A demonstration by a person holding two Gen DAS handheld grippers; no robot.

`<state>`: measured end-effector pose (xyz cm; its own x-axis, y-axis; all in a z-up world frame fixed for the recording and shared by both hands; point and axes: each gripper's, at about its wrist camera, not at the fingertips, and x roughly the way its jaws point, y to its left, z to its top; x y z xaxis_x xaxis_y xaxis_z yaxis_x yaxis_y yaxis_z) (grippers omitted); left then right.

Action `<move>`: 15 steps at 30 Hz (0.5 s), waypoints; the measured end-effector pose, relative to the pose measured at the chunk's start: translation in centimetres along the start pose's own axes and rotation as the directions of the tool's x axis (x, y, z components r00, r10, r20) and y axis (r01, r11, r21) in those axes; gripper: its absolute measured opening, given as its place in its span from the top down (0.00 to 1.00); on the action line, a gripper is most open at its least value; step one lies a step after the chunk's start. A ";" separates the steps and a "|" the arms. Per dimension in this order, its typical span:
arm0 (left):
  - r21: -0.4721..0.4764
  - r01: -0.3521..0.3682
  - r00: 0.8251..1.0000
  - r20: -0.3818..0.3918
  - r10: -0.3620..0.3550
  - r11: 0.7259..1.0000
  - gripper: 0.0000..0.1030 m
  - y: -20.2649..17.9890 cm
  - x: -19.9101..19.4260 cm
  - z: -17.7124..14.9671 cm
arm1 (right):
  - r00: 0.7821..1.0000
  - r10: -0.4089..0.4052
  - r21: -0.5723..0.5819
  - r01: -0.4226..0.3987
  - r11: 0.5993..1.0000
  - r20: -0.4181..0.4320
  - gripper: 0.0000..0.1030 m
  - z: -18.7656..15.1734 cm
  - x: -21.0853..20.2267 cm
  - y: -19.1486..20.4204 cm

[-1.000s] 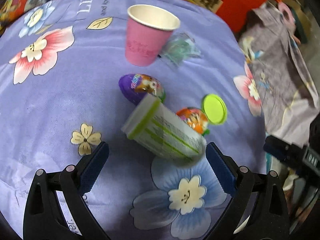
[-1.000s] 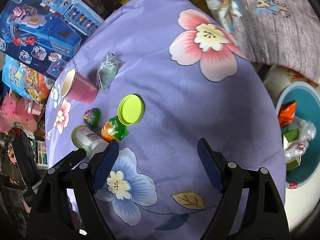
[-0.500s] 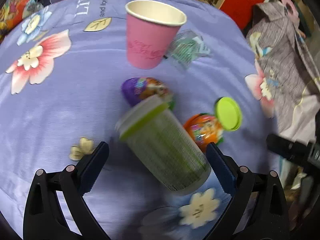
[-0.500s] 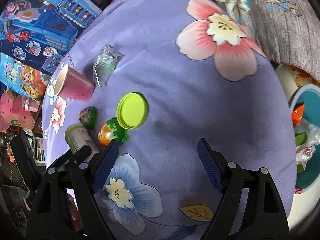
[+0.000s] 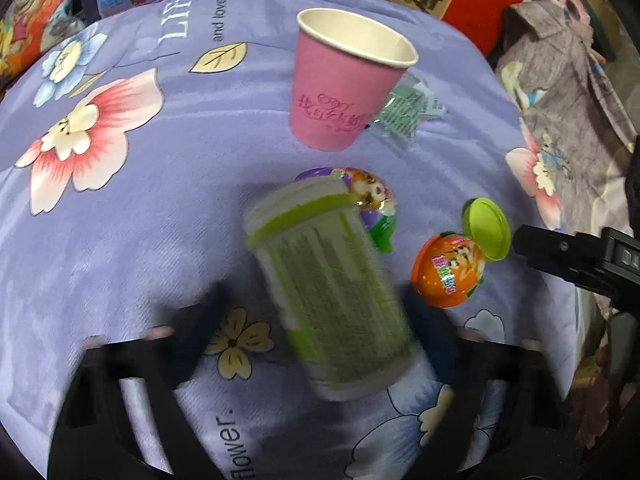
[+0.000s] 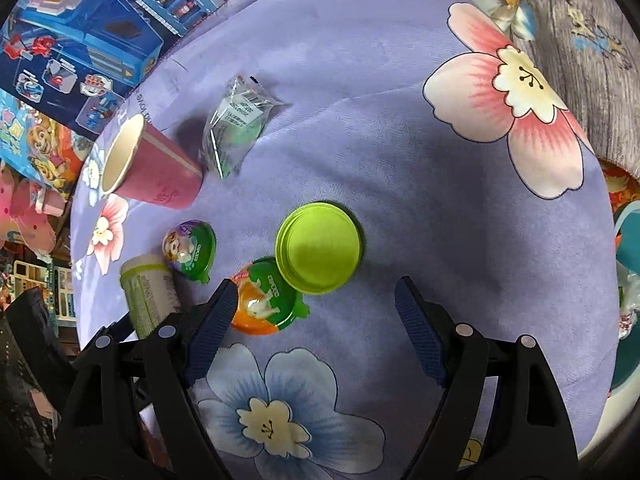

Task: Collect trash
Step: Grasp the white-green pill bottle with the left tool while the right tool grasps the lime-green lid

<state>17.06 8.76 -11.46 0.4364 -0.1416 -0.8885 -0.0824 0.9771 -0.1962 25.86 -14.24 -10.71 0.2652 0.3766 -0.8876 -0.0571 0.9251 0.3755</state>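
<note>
A purple flower-print cloth (image 5: 160, 240) covers the surface, with toy boxes (image 6: 80, 40) stacked behind it. A second ago the left tongs (image 5: 320, 320) stood wide around the lying tub (image 5: 332, 300); now their jaws are closing on it, blurred, and whether the pads already press its sides cannot be told. So the first piece of trash is about to be picked up. The right tongs (image 6: 316, 308) have drifted nearer the green lid (image 6: 318, 246) and stand open, grasping nothing.

The tub is a smooth plastic cylinder with a green band and printed label. The cup (image 5: 344, 80) is pink paper, tapered, upright. Two glossy egg-shaped capsules, one purple (image 5: 368, 196) and one orange (image 5: 448, 276), lie just beside the tub. A crinkled clear wrapper (image 6: 236, 120) lies beside the cup.
</note>
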 end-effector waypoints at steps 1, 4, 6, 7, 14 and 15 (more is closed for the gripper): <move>0.005 -0.018 1.000 0.009 0.018 1.000 0.47 0.1 -0.1 0.0 | 1.000 -0.008 -0.003 0.008 1.000 0.006 0.25 0.1 0.1 0.1; 0.006 -0.009 1.000 0.019 0.009 1.000 0.48 1.1 -0.4 0.0 | 0.999 -0.046 -0.023 0.047 0.999 0.027 0.25 0.5 0.7 0.9; 0.000 -0.011 1.000 0.026 0.011 1.000 0.48 1.5 -0.5 0.1 | 0.997 -0.064 -0.038 0.065 0.997 0.031 0.25 0.7 1.3 1.5; -0.004 -0.012 1.000 0.028 0.012 1.000 0.48 1.9 -0.6 0.1 | 0.997 -0.073 -0.045 0.074 0.996 0.033 0.25 0.9 1.6 1.8; -0.006 -0.025 0.999 0.039 0.025 1.000 0.47 2.6 -0.7 0.3 | 0.985 -0.164 -0.129 0.170 0.977 0.052 0.46 0.9 3.3 3.5; -0.006 -0.027 0.999 0.039 0.027 1.000 0.47 2.6 -0.7 0.4 | 0.985 -0.160 -0.131 0.167 0.977 0.058 0.48 0.9 3.2 3.4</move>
<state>16.85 11.50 -11.18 0.4689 -0.1088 -0.8765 -0.0995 0.9796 -0.1748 27.36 -9.91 -12.02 0.3266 0.2201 -0.9192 -0.1375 0.9732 0.1842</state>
